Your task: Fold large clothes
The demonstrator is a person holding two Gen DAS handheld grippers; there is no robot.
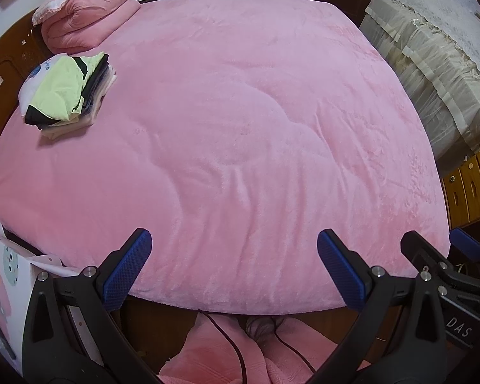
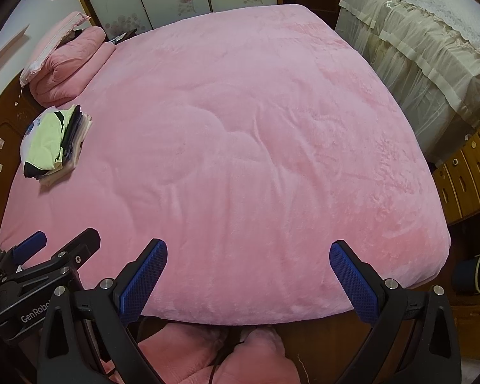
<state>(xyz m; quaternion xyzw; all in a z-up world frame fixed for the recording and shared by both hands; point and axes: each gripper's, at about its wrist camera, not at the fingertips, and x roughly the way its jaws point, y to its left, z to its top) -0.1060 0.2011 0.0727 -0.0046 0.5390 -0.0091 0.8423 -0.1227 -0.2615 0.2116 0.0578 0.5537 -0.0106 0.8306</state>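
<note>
Both grippers' ribbed blue fingers [image 1: 128, 268] [image 2: 355, 281] spread empty above the plush pink bedspread [image 1: 240, 112].

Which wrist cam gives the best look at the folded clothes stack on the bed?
Left wrist. The folded clothes stack appears larger there, with the light green top piece and the layered edges easy to tell apart. The right wrist view shows the same stack smaller and nearer the left edge, with its layers more compressed.

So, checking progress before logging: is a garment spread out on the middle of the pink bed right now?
No, the pink plush bedcover lies bare there; only a folded clothes stack sits near its far-left edge.
</note>
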